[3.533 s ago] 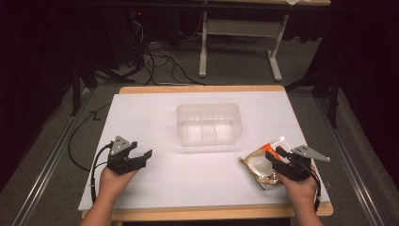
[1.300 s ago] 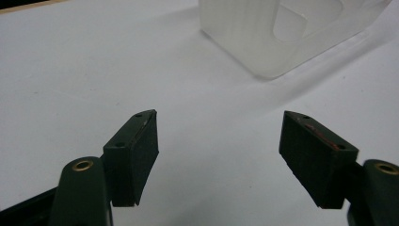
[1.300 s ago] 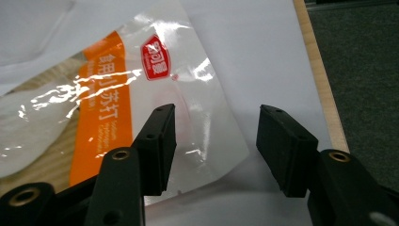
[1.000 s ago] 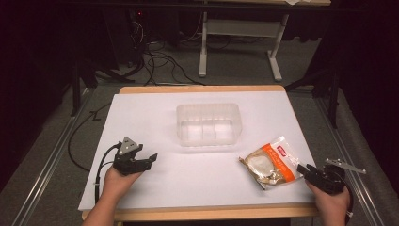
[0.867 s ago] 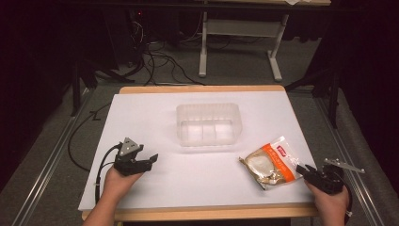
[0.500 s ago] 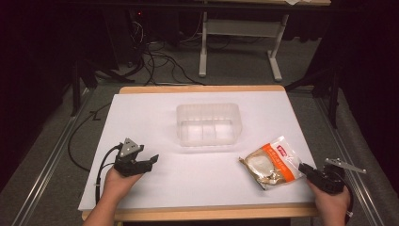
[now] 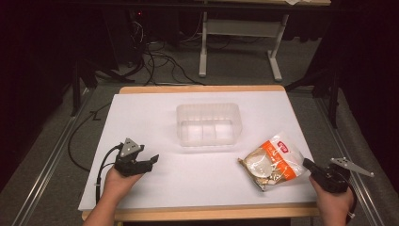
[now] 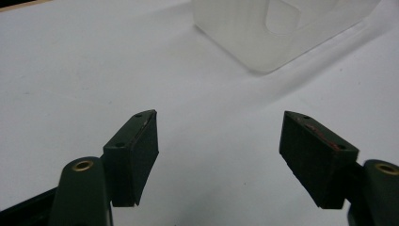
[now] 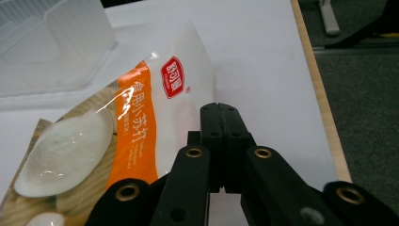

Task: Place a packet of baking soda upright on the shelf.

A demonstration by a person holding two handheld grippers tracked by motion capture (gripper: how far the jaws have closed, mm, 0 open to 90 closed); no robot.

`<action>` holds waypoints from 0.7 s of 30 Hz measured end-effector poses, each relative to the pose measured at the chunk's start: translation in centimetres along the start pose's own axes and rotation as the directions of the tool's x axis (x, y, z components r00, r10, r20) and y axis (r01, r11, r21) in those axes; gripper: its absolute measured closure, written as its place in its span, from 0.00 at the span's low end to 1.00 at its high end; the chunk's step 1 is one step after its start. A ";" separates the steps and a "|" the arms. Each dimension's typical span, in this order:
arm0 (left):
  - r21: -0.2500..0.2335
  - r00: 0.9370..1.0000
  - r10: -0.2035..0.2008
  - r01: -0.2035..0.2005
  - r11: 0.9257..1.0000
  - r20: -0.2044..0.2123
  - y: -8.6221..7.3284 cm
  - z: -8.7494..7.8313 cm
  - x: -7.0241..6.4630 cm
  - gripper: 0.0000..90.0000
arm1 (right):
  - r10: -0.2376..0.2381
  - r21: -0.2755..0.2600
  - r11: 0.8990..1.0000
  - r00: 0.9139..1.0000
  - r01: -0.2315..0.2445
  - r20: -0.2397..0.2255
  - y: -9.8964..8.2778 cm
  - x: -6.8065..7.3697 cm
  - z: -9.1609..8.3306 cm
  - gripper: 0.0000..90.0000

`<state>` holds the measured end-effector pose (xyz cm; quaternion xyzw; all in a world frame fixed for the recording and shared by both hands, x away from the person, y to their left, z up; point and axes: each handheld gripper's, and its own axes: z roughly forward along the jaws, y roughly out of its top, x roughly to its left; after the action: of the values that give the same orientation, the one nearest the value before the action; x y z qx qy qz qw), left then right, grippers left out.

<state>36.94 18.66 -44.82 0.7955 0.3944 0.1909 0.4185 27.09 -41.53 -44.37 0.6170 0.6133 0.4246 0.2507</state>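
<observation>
A clear snack bag (image 7: 274, 161) with an orange band and round white pieces lies flat on the white table sheet, right of centre. My right gripper (image 7: 307, 163) rests at the bag's right edge. Its jaws have just been closing and now meet; in the right gripper view their tips (image 9: 219, 109) lie against the snack bag's (image 9: 141, 108) white side. I cannot tell if any film is caught between them. My left gripper (image 7: 153, 160) sits low at the front left, open, with bare sheet between its pads (image 8: 136, 155).
An empty translucent plastic tub (image 7: 208, 124) stands at the table's middle, also seen ahead of the left gripper (image 8: 277, 28). The wooden table edge (image 9: 324, 108) runs just right of the right gripper. A cable (image 7: 101, 165) trails from the left gripper.
The right gripper left the top of the bag and drew back to its right edge. Its jaws, open a second ago, have closed. The left gripper has not moved.
</observation>
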 end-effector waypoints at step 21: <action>-0.054 1.000 0.008 -0.008 0.998 -0.005 0.1 -0.4 0.1 0.32 | -0.161 -0.225 0.965 0.981 0.134 -0.109 5.5 6.7 -3.3 1.00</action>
<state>36.81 18.91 -44.46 0.7849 0.3870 0.2052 0.4383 26.63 -36.42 -36.66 0.5105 0.6225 0.5070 0.3079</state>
